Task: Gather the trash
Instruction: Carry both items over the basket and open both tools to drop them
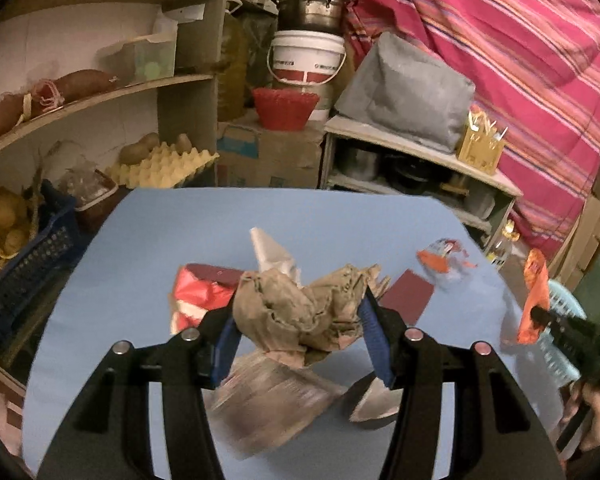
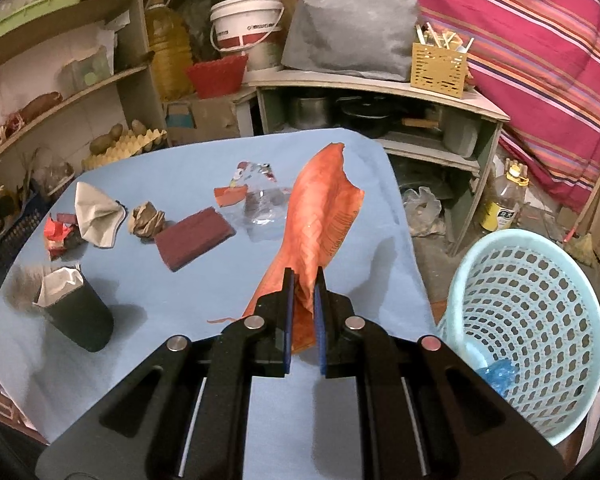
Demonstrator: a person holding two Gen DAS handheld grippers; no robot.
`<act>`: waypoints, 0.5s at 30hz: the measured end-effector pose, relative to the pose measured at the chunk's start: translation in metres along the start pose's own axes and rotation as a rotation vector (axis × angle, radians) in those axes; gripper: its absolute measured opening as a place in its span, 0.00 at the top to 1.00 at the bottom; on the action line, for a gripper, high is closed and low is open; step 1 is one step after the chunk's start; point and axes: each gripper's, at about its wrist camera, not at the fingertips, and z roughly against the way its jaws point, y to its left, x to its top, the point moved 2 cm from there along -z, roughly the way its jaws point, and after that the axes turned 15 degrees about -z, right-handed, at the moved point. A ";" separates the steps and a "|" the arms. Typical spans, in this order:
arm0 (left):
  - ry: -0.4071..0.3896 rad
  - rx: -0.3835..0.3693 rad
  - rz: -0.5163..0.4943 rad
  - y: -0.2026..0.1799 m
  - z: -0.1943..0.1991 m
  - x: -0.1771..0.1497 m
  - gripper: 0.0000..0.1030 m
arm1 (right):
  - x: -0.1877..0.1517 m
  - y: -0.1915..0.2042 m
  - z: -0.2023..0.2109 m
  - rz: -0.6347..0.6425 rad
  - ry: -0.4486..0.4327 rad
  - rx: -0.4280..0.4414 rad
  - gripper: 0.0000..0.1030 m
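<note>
My left gripper [image 1: 298, 308] is shut on a crumpled brown paper [image 1: 292, 312], held above the blue tablecloth [image 1: 140, 240]. My right gripper [image 2: 303, 280] is shut on the lower end of a long orange wrapper [image 2: 320, 208]. It shows at the right edge of the left wrist view too, as the right gripper [image 1: 540, 314]. On the cloth lie a red wrapper [image 2: 58, 232], white paper [image 2: 96, 216], a brown paper ball [image 2: 146, 220] with no gripper near it, a maroon box [image 2: 194, 238], clear plastic [image 2: 260, 200] and a dark cup [image 2: 76, 312].
A pale blue lattice basket [image 2: 540, 320] stands on the floor right of the table, with a blue scrap inside. Shelves with an egg tray [image 1: 164, 164] and a blue crate [image 1: 24, 264] line the left. A low cabinet [image 2: 380, 80] and striped curtain stand behind.
</note>
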 end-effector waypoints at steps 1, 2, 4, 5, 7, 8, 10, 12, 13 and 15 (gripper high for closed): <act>-0.004 -0.003 0.000 -0.004 0.000 0.002 0.48 | 0.001 -0.002 0.002 -0.004 -0.004 0.001 0.90; -0.009 -0.004 -0.004 -0.012 0.000 0.007 0.48 | 0.003 -0.005 0.003 -0.008 -0.008 0.001 0.90; -0.013 -0.003 -0.012 -0.023 -0.001 0.012 0.48 | 0.005 -0.012 0.007 -0.015 -0.016 0.000 0.90; -0.018 -0.010 -0.017 -0.032 -0.002 0.016 0.48 | 0.006 -0.016 0.009 -0.019 -0.020 -0.001 0.90; -0.028 -0.017 -0.032 -0.049 -0.003 0.022 0.48 | 0.009 -0.025 0.014 -0.028 -0.030 -0.006 0.90; -0.036 -0.016 -0.052 -0.062 -0.004 0.026 0.48 | 0.011 -0.031 0.017 -0.034 -0.036 -0.010 0.90; -0.045 -0.016 -0.090 -0.083 -0.007 0.030 0.48 | 0.015 -0.047 0.023 -0.051 -0.048 -0.021 0.90; -0.049 -0.029 -0.119 -0.106 -0.011 0.034 0.48 | 0.019 -0.063 0.029 -0.068 -0.058 -0.034 0.90; -0.050 -0.040 -0.126 -0.116 -0.014 0.036 0.48 | 0.021 -0.073 0.033 -0.080 -0.065 -0.045 0.90; -0.056 -0.081 -0.137 -0.142 -0.020 0.041 0.48 | 0.024 -0.091 0.038 -0.101 -0.075 -0.065 0.90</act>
